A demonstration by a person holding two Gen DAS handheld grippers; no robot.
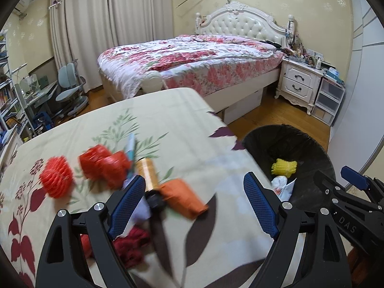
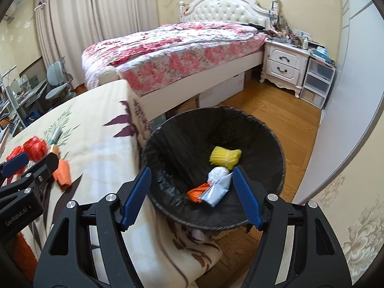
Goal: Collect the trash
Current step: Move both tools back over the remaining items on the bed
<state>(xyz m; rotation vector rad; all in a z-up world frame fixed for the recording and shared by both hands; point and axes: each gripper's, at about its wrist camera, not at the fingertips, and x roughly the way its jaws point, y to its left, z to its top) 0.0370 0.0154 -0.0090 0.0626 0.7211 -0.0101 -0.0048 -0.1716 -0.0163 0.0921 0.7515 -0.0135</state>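
Observation:
My left gripper (image 1: 196,204) is open and empty above a floral blanket (image 1: 168,120), just over an orange wrapper (image 1: 183,198) and a dark-capped amber bottle (image 1: 148,175). Red foam nets (image 1: 56,176) and a red bag (image 1: 105,165) lie to its left. My right gripper (image 2: 192,196) is open and empty over the black-lined trash bin (image 2: 177,134), which holds a yellow foam net (image 2: 225,157), a white packet (image 2: 216,187) and an orange wrapper (image 2: 198,192). The bin (image 1: 309,144) shows at right in the left wrist view too.
A bed (image 2: 168,52) with a floral quilt stands behind. A white nightstand (image 2: 283,67) and plastic drawers (image 2: 316,81) line the right wall. A desk and chair (image 1: 69,88) stand at far left. Dark red cloth (image 1: 129,244) lies under my left gripper.

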